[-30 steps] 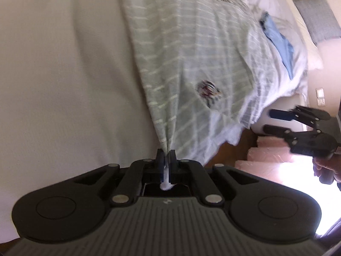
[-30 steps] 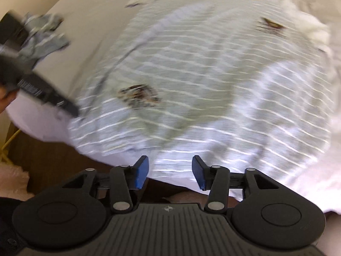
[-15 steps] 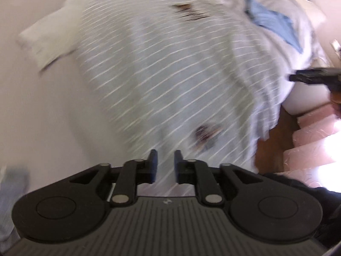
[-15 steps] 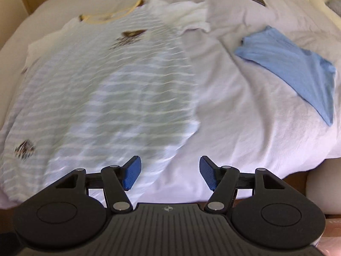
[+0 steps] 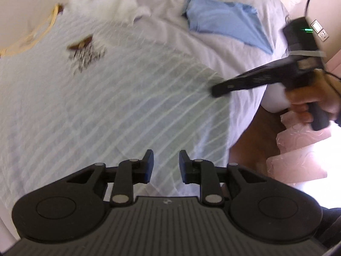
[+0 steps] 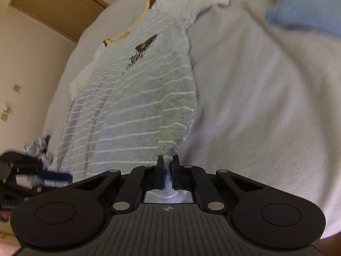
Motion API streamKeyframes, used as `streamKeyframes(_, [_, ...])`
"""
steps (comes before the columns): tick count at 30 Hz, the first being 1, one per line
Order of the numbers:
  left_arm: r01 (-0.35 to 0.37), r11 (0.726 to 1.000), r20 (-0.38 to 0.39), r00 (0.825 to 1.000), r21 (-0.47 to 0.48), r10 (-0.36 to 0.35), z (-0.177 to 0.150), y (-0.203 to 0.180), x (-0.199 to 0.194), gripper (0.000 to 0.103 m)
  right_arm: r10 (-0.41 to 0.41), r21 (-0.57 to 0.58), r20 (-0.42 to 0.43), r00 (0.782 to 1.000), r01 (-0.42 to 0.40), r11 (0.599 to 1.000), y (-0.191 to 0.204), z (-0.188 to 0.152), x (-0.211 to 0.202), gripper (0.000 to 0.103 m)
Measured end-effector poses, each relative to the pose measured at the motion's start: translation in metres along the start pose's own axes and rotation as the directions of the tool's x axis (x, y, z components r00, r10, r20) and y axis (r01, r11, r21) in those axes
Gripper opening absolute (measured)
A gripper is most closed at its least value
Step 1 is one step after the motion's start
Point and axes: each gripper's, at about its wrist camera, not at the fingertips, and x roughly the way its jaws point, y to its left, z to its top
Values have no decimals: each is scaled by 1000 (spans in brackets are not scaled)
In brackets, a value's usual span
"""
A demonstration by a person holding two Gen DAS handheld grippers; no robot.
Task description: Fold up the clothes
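On the bed [image 5: 213,42], a grey striped T-shirt [image 5: 106,96] is spread flat, yellow collar away from the claws. Its hem corner is clamped between the pads of the right claw [image 6: 167,168]. The left claw [image 5: 164,166] is held above the shirt's lower part, jaws opening, nothing between them. A blue garment [image 5: 223,25] is seen farther off on the bed

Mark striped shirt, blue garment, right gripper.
striped shirt [image 5: 110,98], left wrist view, middle of the body panel.
blue garment [image 5: 223,25], left wrist view, centre of the cloth.
right gripper [image 6: 167,170], right wrist view, between the fingertips, pinching the shirt's hem corner.
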Motion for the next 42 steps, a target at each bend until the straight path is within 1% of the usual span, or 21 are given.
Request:
streamKeyframes(2, [-7,1000,11,1000,16,7,17,-2,2,26,-104,-80,33,994,106,991,11,6,-33,3])
streamKeyframes(5, [-6,999,26,1000,31,5,41,-5,10,27,-286,-202,99,953,300,932,29,7,-74,3])
streamKeyframes(8, [1,997,46,999,74,-5,64,-11,26,32,-247,-160,83,966,257,953,20,-1,-83,13])
streamKeyframes(10, [6,990,48,999,141,-13,79,-17,41,34,-187,-111,62,980,193,975,6,-10,-76,33])
streamKeyframes(12, [17,972,41,999,235,-27,95,-25,62,34,-121,-38,50,991,123,992,-11,-20,-64,36])
streamKeyframes(13, [14,951,37,999,310,-27,102,-30,73,34,-79,-1,52,995,79,997,-21,-24,-59,37])
streamKeyframes(14, [5,915,35,999,404,-21,108,-35,83,34,-45,17,57,997,44,999,-27,-28,-52,39])
streamKeyframes(16, [-7,819,32,999,574,-14,116,-45,101,34,3,6,60,998,-3,1000,-35,-34,-38,49])
streamKeyframes(18, [4,696,20,999,718,-27,118,-52,114,34,31,-59,58,998,-27,998,-36,-35,-24,51])
streamKeyframes(21, [23,514,-14,1000,858,-22,117,-56,132,34,95,-111,46,994,-89,990,-39,-31,-10,54])
streamKeyframes(22, [38,480,-35,999,876,-14,118,-55,139,35,133,-111,19,991,-130,985,-40,-28,-6,55])
streamKeyframes(23, [45,463,-49,999,885,-5,119,-55,143,36,171,-109,-7,985,-171,979,-40,-25,-1,53])
streamKeyframes(24, [48,452,-57,998,891,5,120,-54,147,37,206,-98,-41,978,-209,973,-41,-22,4,27])
streamKeyframes(25, [49,449,-61,998,892,12,121,-55,149,37,216,-87,-73,974,-222,971,-40,-20,4,5])
streamKeyframes(28, [29,454,-51,998,891,37,121,-58,149,38,155,-84,-96,983,-163,983,-30,-23,-21,5])
streamKeyframes(30, [7,469,-38,998,883,57,120,-59,147,38,63,-128,-106,992,-76,989,-17,-29,-46,0])
streamKeyframes(33, [-5,530,-31,998,848,60,121,-58,139,36,-74,-234,-157,985,35,972,-3,-46,-69,0])
streamKeyframes(35, [-5,575,-30,998,818,52,121,-56,132,36,-90,-224,-152,984,54,973,-6,-57,-73,6])
streamKeyframes(38, [-16,609,-21,998,793,54,114,-53,119,36,-60,-187,-84,995,43,981,-16,-56,-66,26])
streamKeyframes(40, [-24,617,-20,998,786,64,106,-51,111,36,-18,-171,-26,999,13,985,-24,-49,-58,59])
streamKeyframes(42, [-30,625,-25,997,780,80,98,-48,106,36,23,-157,32,999,-18,987,-32,-43,-50,59])
